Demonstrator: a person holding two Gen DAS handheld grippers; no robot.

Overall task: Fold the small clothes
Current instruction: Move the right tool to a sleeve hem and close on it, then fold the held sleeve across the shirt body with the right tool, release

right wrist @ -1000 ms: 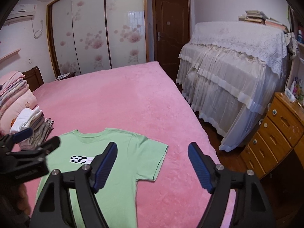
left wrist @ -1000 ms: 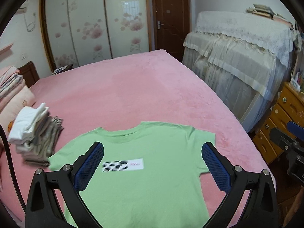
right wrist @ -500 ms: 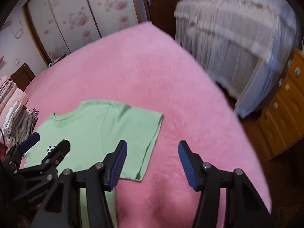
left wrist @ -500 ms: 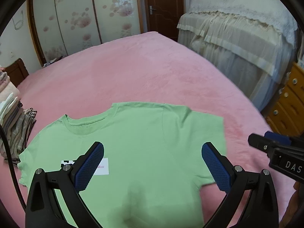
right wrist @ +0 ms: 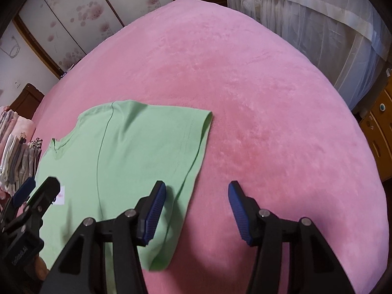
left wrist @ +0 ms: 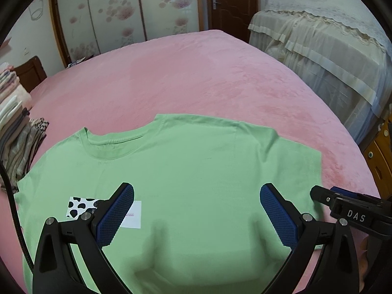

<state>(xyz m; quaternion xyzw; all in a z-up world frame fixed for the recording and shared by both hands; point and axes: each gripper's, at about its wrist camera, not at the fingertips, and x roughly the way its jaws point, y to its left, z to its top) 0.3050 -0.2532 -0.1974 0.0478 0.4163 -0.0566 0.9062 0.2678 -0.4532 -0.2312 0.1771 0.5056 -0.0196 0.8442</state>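
Left wrist view, left to right. A stack of folded clothes (left wrist: 17,132) sits at the 9 o'clock edge of the frame, on the pink bed (left wrist: 196,73), just beside the left sleeve of a green T-shirt (left wrist: 186,171). The T-shirt lies flat and unfolded, front up, collar toward 11 o'clock, filling the lower half of the frame. A white chest label with a black spotted patch (left wrist: 80,205) shows at 8 o'clock, partly hidden behind the left finger (left wrist: 115,215). The left hand-held gripper (left wrist: 197,216) hangs over the body of the shirt with its blue-padded jaws spread wide and nothing between them; whether the tips touch the cloth cannot be told. At 4 o'clock the right hand-held gripper (left wrist: 343,205) enters, at the shirt's right edge near the sleeve. A wardrobe with flowered sliding doors (left wrist: 127,14) and a brown door (left wrist: 230,2) stand at 12 o'clock; a piece of furniture under a cream lace cover (left wrist: 323,44) stands at 2 o'clock.

Right wrist view, left to right. The folded clothes (right wrist: 17,161) lie at 9 o'clock. The left hand-held gripper (right wrist: 31,193) shows at 8 o'clock over the label area. The T-shirt (right wrist: 127,161) occupies the lower left. The right hand-held gripper (right wrist: 196,210) is agape and holds nothing: its left finger (right wrist: 152,213) is over the shirt's right side seam area, its right finger over bare bed (right wrist: 269,98). A wooden drawer unit (right wrist: 377,132) stands at 3 o'clock.
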